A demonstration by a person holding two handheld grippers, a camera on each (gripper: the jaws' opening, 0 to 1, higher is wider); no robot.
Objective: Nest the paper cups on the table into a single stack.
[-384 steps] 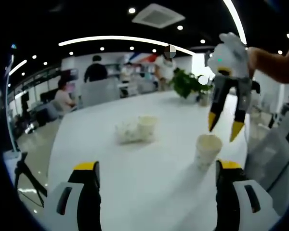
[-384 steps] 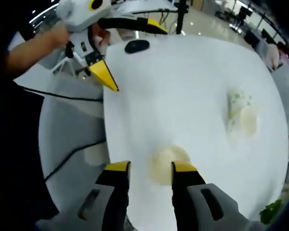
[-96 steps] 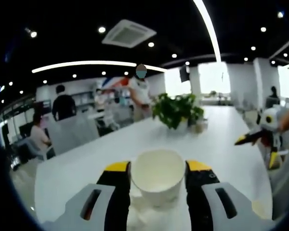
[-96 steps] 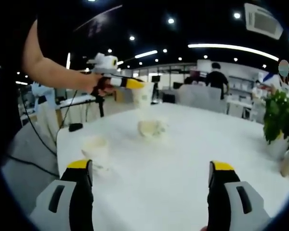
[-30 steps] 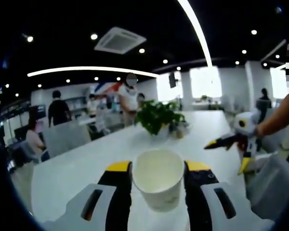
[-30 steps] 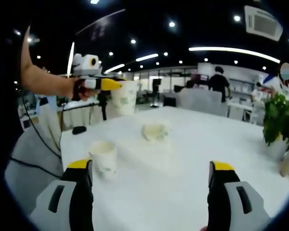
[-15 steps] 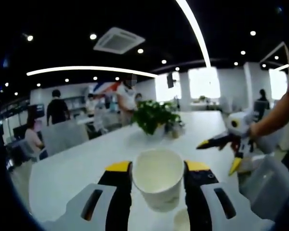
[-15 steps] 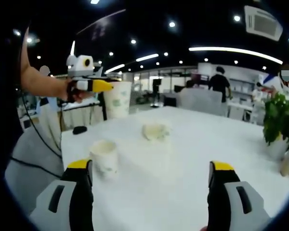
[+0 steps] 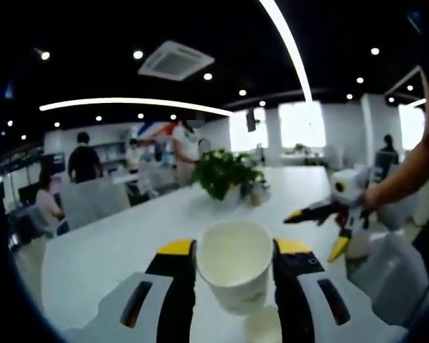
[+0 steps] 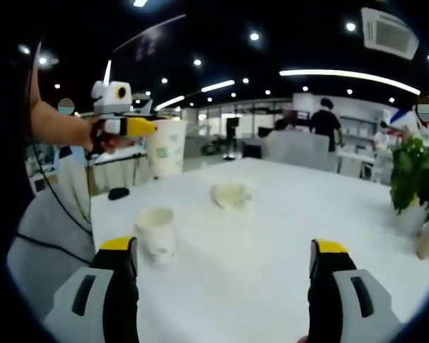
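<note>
The left gripper [image 9: 234, 250] is clamped on 1 paper cup [image 9: 235, 265], held upright in the air above the table [image 9: 114, 250]. A second cup [image 10: 156, 233] stands upright near the table's near-left corner in the right gripper view, below the raised one. A third cup [image 10: 231, 194] lies on its side farther in, well apart. The right gripper [image 10: 222, 250] hovers with its jaws spread wide, holding nothing. A plant [image 9: 225, 171] sits at the far edge.
</note>
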